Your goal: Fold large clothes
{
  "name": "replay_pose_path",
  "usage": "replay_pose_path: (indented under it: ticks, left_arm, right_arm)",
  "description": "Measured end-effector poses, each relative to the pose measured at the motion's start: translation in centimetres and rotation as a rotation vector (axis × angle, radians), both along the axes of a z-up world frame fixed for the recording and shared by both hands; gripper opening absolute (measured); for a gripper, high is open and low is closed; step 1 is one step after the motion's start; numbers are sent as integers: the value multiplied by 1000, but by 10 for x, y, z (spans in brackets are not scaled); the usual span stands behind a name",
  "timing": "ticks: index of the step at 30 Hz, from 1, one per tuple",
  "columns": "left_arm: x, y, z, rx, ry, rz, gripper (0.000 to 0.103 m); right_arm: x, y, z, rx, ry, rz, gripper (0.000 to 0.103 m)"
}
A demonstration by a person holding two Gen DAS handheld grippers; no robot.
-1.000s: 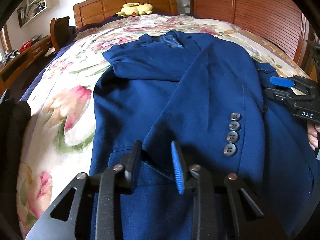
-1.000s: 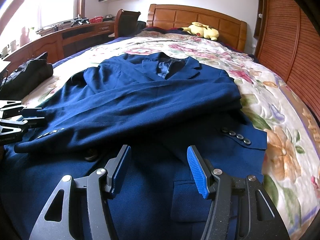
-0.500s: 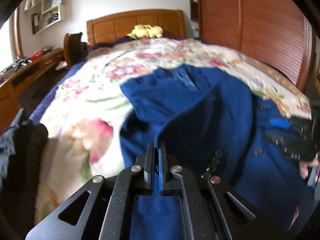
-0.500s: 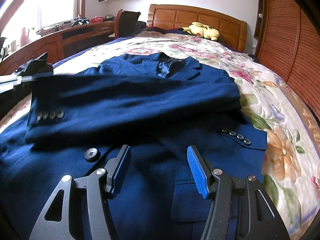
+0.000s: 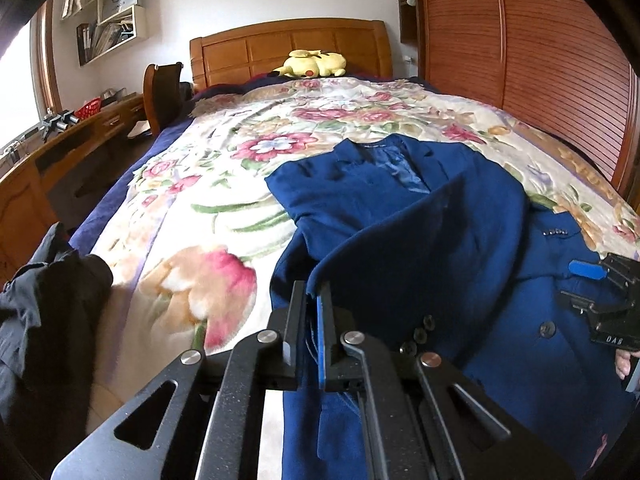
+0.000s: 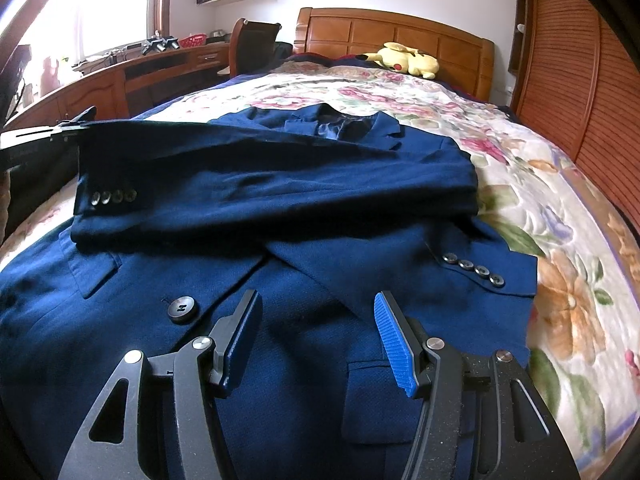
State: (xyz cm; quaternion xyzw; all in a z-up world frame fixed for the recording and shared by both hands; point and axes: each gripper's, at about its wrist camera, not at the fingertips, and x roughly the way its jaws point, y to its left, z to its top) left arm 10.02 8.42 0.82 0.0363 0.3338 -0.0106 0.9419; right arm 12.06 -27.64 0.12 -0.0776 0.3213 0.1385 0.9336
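1. Left wrist view: the left gripper (image 5: 311, 312) has its jaws clamped together on the cuff end of a sleeve (image 5: 420, 256) of the navy blue suit jacket (image 5: 500, 320), having closed on the fabric within the last moment.
2. That sleeve is lifted off the jacket's front and stretches from the jaws back toward the shoulder near the bed's right edge.
3. Four dark cuff buttons (image 6: 112, 197) hang on the raised sleeve, seen from the right wrist view.
4. The jacket lies front up on the floral bedspread (image 5: 224, 184), collar (image 6: 340, 120) toward the wooden headboard (image 5: 288, 48), hem toward the foot of the bed, nearer the bed's right edge than its left.
5. Right wrist view: the right gripper (image 6: 316, 336) has its jaws standing apart with nothing between them, over the lower front of the jacket.
6. A large front button (image 6: 182, 307) lies just left of the jaws, and a pocket flap (image 6: 374, 396) sits below them.
7. The other sleeve (image 6: 420, 264) lies folded across the jacket's front, its cuff toward the bed's right edge.
8. A yellow plush toy (image 6: 404, 60) rests at the head of the bed against the headboard.
9. Dark clothing (image 5: 44, 320) is heaped at the bed's left edge near the foot.
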Motion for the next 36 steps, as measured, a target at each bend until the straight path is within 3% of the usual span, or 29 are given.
replay_pose_path:
  ticks: [3,5,7,9,11,13,22,28,36]
  left_arm:
    - [-6,0,-2,13,2,9,10]
    - [-12,2,-2,15,-5,14,21]
    - [-21,4,-1,-5,-18,8,39]
    - [-27,8,0,-28,-24,3,43]
    - [-34,9,-1,-46,-16,-5,55]
    - [-43,8,-3,-58,-16,-20,76]
    - [-88,5,-4,-50,-38,-20,77]
    - [-113,11,-2,-12,-46,-15,77]
    - [-138,15,2,-6,-51,1,77]
  right_arm:
    - [1,0,0,-3,2,2,60]
    - [1,0,0,-6,3,3,60]
    - [1,1,-1,-8,3,3,60]
    - [1,2,-1,-8,3,3,60]
    - [0,1,-1,-7,2,0,60]
    - [-1,1,0,-8,-3,-3,60]
    - [-11,-5,7,2,-38,-25,60]
    - [-38,-10,16,-16,-56,-43,60]
    - [-81,-38,28,-55,-65,-79,76]
